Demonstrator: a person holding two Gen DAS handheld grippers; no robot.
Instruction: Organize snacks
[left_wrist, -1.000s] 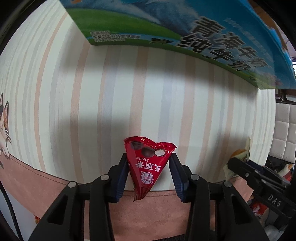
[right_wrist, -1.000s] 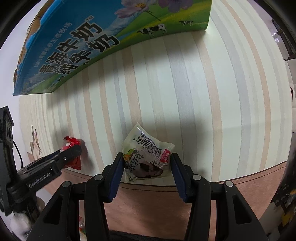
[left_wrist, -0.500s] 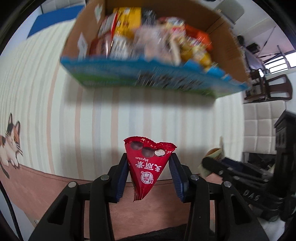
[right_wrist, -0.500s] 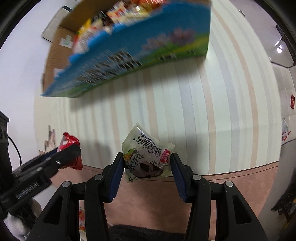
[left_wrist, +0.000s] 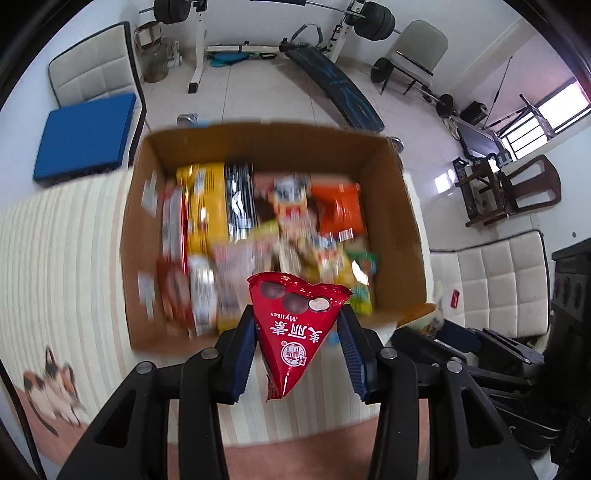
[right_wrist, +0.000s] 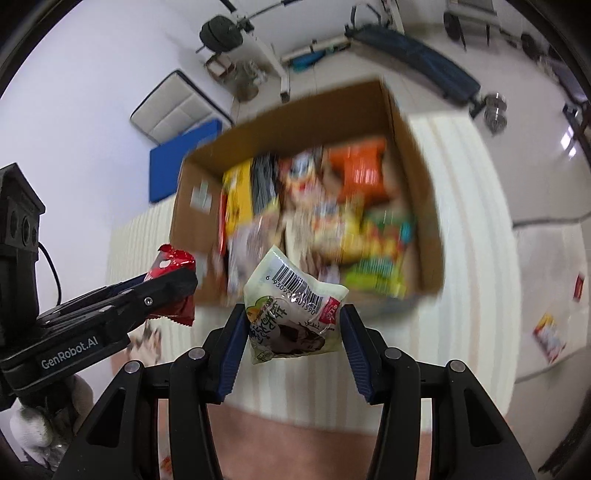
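Note:
My left gripper (left_wrist: 297, 328) is shut on a red triangular snack packet (left_wrist: 295, 332) and holds it in the air near the front edge of an open cardboard box (left_wrist: 140, 236). The box is full of mixed snack packets (left_wrist: 210, 210), blurred. My right gripper (right_wrist: 293, 328) is shut on a pale green and white snack packet (right_wrist: 291, 310) with a barcode, held above the front edge of the same box (right_wrist: 424, 206). The left gripper (right_wrist: 162, 291) and its red packet (right_wrist: 171, 258) also show at the left of the right wrist view.
The box stands on a striped tablecloth (left_wrist: 62, 258) with a cat print (left_wrist: 51, 384). Loose packets (right_wrist: 550, 336) lie at the right. Beyond are a blue cushion (left_wrist: 81, 140), a weight bench (left_wrist: 332, 88), chairs and a white sofa (left_wrist: 495, 280).
Both grippers have risen with their packets. The view went from the box's printed side wall to looking down into its open top.

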